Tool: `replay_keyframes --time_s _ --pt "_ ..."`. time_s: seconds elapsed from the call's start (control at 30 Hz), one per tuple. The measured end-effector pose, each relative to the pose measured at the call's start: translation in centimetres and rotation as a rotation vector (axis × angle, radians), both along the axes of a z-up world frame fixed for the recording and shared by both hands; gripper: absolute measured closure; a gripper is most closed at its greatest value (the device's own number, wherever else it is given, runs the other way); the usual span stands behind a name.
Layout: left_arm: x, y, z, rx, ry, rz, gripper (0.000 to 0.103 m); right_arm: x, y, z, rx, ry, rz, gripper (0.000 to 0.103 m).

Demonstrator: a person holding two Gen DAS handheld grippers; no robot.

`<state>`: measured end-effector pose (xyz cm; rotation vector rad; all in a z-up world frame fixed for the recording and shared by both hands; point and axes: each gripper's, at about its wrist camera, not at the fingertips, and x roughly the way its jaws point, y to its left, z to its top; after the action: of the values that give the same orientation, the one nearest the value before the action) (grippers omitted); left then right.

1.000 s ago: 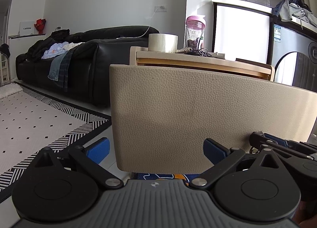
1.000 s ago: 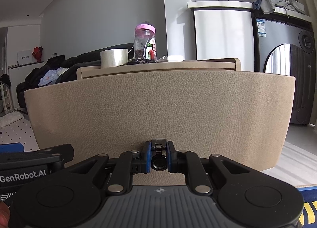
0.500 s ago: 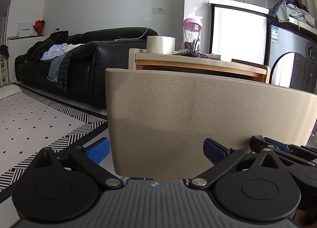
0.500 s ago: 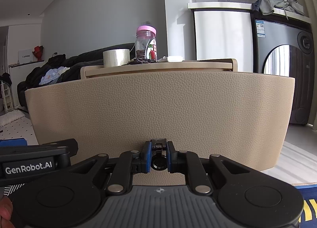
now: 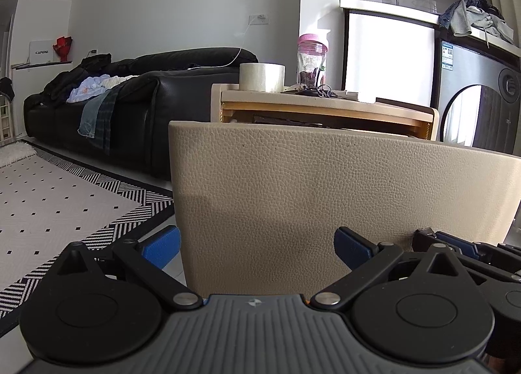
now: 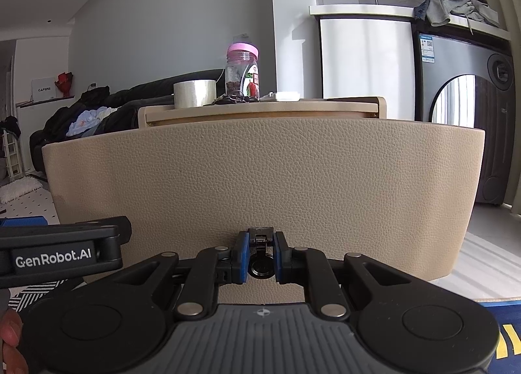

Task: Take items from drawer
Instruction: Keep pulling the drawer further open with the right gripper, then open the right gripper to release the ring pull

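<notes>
Right wrist view had the right gripper (image 6: 261, 261) clamped on the drawer pull (image 6: 260, 245), lower centre; the drawer (image 6: 260, 185) stood part open. Left gripper (image 5: 257, 243) was spread, empty. Opening step; next needs reaching over the front for contents, hidden here

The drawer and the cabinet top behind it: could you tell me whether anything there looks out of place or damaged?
Nothing stands out. The drawer front sits level and unmarked, pulled out from the cabinet, with the right gripper shut on its handle. The tape roll and pink-lidded jar stand upright on top. The left gripper is open.
</notes>
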<state>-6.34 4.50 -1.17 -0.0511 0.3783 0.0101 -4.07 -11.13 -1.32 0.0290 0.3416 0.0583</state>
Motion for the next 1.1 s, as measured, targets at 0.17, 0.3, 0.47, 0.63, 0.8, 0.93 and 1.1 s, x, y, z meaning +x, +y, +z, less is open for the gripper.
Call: replay_keyframes --time_s 0.17,0.3,0.47,0.63,0.8,0.93,1.1 --pt "-0.4 0.0 0.1 0.0 -0.003 -0.002 0.0 -0.4 -0.1 0.1 0.011 0.004 0.004 0.087" --pt "-0.7 0.0 0.1 0.001 -0.004 -0.002 0.0 -0.8 0.0 0.2 0.005 -0.001 0.001 0.087" --pt "-1.0 -0.1 0.3 -0.002 -0.01 -0.001 0.0 -1.3 -0.1 0.4 0.004 -0.005 0.004 0.092" --pt "-1.4 -0.4 0.6 -0.003 -0.019 -0.009 0.0 -2.0 -0.2 1.0 -0.029 -0.023 -0.006 0.102" --pt "-1.8 -0.9 1.1 -0.006 -0.034 -0.018 0.0 -2.7 -0.8 1.6 -0.029 -0.038 -0.026 0.102" --pt "-2.1 -1.4 1.7 -0.002 -0.05 -0.028 0.0 -3.1 -1.3 2.2 -0.025 -0.054 -0.038 0.102" --pt "-2.4 -1.9 2.3 -0.002 -0.063 -0.036 0.0 -3.5 -1.5 2.7 -0.032 -0.069 -0.034 0.102"
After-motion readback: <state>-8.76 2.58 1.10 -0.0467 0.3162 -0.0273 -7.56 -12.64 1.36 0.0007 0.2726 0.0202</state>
